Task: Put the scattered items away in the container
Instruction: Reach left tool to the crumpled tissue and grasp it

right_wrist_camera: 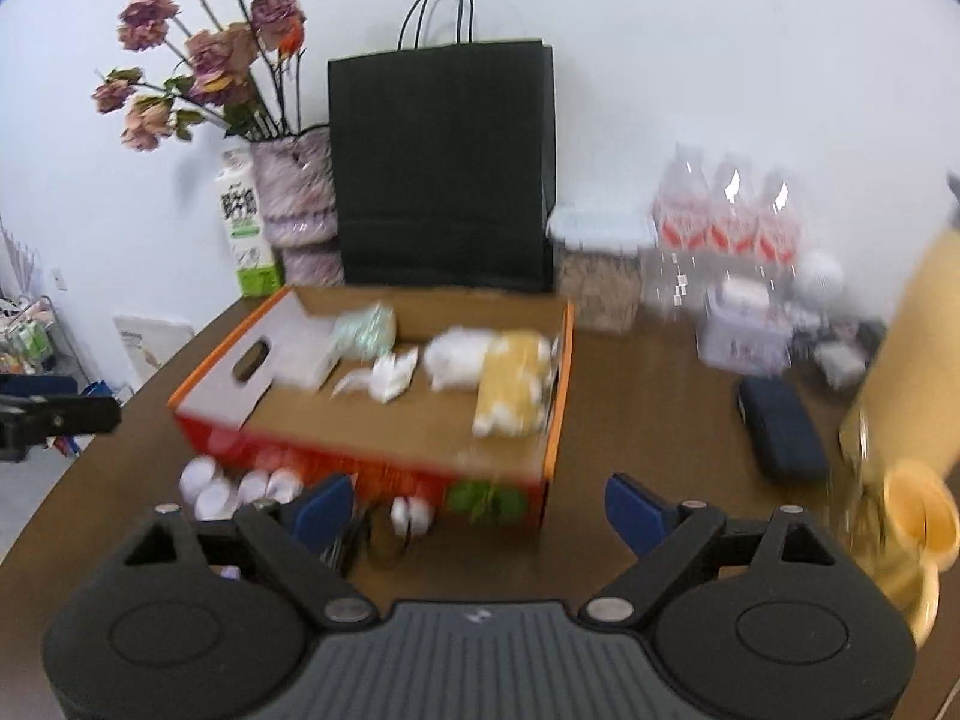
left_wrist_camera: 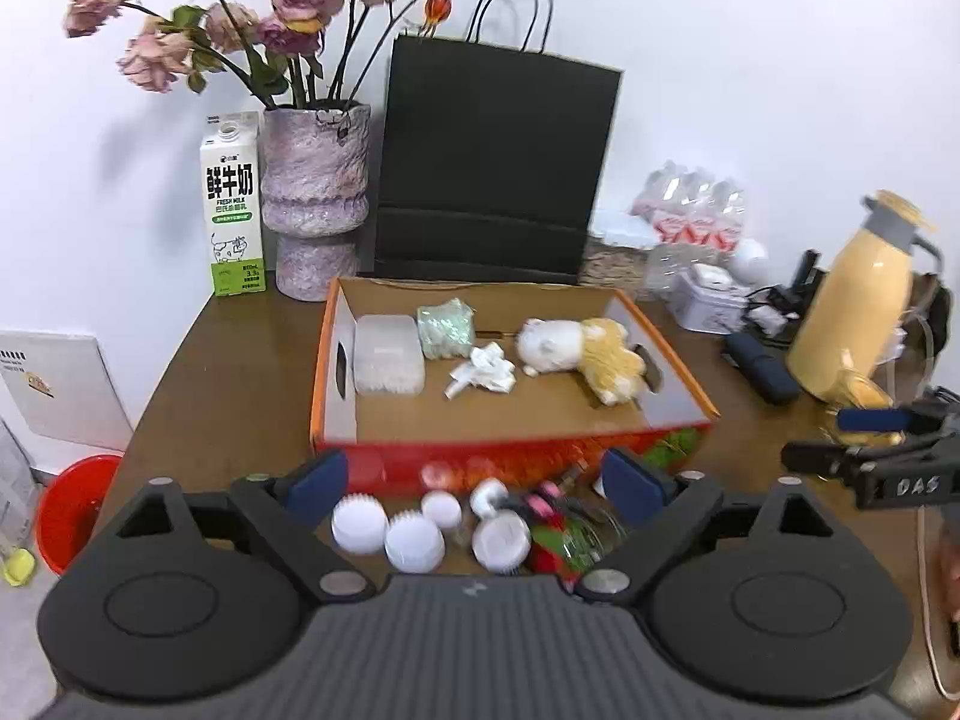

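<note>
Now, left gripper: jaws spread wide, nothing between the pads, held above the near table edge. Right gripper: jaws likewise apart and empty; its view is smeared with blur, so fine detail is unreliable.

Just beyond the left fingers, on the brown table, a loose cluster: white caps, plus a red-and-green tangle too blurred to name. All lie against the near outer wall of the cardboard box, not inside.

Inside the box: a white plastic case at the left end, a pale green bundle beside it, crumpled tissue mid-floor, a white-and-yellow plush toy at the right end. Half the floor is bare.

Risks, as judgement:
- Caps are small, round and crowded; closing on one may flick its neighbours off the near edge.
- Box wall stands right behind the cluster; a forward reach could shove the box toward the black bag and vase.
- Yellow jug stands close on the right; a wide swing could clip it.
</note>
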`<act>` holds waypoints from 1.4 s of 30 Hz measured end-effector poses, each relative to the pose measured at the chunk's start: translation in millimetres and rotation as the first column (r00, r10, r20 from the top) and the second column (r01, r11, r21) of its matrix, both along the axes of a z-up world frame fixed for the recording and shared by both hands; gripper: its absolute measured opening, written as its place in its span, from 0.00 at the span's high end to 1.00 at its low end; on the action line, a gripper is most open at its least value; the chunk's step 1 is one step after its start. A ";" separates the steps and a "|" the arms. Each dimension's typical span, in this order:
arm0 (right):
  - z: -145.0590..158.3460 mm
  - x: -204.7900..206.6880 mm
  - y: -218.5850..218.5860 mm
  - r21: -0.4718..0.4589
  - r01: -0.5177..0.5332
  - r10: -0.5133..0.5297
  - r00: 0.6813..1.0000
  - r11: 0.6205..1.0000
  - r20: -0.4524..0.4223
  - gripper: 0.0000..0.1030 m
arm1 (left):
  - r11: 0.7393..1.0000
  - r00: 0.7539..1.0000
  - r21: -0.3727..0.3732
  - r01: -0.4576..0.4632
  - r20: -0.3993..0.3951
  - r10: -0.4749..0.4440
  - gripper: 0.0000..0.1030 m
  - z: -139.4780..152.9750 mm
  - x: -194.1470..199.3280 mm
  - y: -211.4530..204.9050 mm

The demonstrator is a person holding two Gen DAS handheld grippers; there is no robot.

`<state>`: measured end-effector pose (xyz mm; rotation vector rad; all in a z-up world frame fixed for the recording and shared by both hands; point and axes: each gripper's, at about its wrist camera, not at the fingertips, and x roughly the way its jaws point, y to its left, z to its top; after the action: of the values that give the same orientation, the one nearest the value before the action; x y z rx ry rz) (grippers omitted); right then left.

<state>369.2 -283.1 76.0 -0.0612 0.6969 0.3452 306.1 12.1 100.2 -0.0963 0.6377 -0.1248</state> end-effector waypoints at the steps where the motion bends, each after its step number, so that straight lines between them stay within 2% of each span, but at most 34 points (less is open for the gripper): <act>1: -5.3 -13.4 -3.1 0.010 0.000 0.000 1.000 1.000 -0.001 0.11 | 1.000 1.000 -0.010 0.021 0.007 -0.020 0.06 -1.6 -12.9 1.5; 4: -20.4 -50.5 -8.9 0.014 -0.012 0.013 1.000 1.000 -0.007 0.11 | 0.997 0.996 -0.002 0.072 0.049 -0.072 0.04 -6.9 -48.6 3.2; 8: -38.2 -93.0 -13.2 -0.060 0.033 -0.031 0.999 0.998 0.026 0.11 | 0.996 0.991 0.070 0.057 0.116 -0.065 0.02 -19.3 -89.7 6.9; 11: -51.9 -124.6 -18.9 -0.027 0.069 -0.068 0.997 0.997 0.041 0.10 | 0.996 0.987 0.067 0.062 0.147 -0.071 0.00 -35.5 -120.3 12.4; 13: -65.8 -147.1 -18.5 -0.014 0.079 -0.078 0.995 0.997 0.059 0.10 | 0.998 0.987 0.052 0.042 0.150 -0.049 0.00 -48.2 -138.4 15.7; 17: -95.4 -186.8 -4.0 -0.099 0.137 -0.125 0.985 0.986 0.118 0.10 | 0.999 0.991 0.034 -0.014 0.134 0.009 0.00 -71.4 -167.8 20.5; 20: -107.5 -214.7 0.8 -0.040 0.137 -0.131 0.985 0.990 0.115 0.10 | 0.997 0.992 0.061 -0.052 0.120 0.045 0.00 -89.4 -190.1 18.0; 22: -113.7 -228.9 2.2 0.009 0.130 -0.130 0.984 0.991 0.118 0.09 | 0.996 0.993 0.044 -0.071 0.093 0.067 0.00 -102.3 -202.3 16.0; 25: -124.4 -241.1 10.3 -0.028 0.171 -0.165 0.974 0.985 0.155 0.09 | 0.999 0.997 0.020 -0.039 0.062 0.038 0.00 -119.0 -215.1 10.5; 27: -127.0 -242.2 13.9 -0.043 0.169 -0.159 0.971 0.985 0.177 0.09 | 0.997 0.997 0.064 -0.033 0.076 0.028 0.00 -123.8 -219.8 2.8; 29: -125.8 -244.6 14.1 -0.007 0.154 -0.150 0.972 0.988 0.178 0.09 | 0.995 0.996 0.092 -0.029 0.083 0.022 0.00 -126.1 -221.8 -3.6; 31: -124.0 -247.0 12.9 0.049 0.150 -0.156 0.973 0.988 0.169 0.09 | 0.997 0.997 0.082 -0.011 0.081 0.005 0.00 -126.9 -222.7 -7.0; 36: -120.4 -252.5 17.8 0.055 0.142 -0.151 0.965 0.988 0.216 0.09 | 0.998 0.998 0.053 0.015 0.054 -0.018 0.00 -132.2 -220.2 -18.8; 40: -124.0 -252.2 18.0 0.070 0.112 -0.124 0.971 0.991 0.204 0.15 | 0.998 0.998 0.036 0.052 0.016 -0.053 0.01 -138.4 -215.0 -33.7; 42: -126.0 -251.7 18.2 0.053 0.114 -0.123 0.972 0.992 0.199 0.20 | 0.996 0.997 0.030 0.078 0.026 -0.079 0.06 -137.9 -210.6 -42.7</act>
<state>117.6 -264.9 -50.0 -0.0148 0.4892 0.2347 95.5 -30.5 -37.7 -0.0413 0.6158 -0.1925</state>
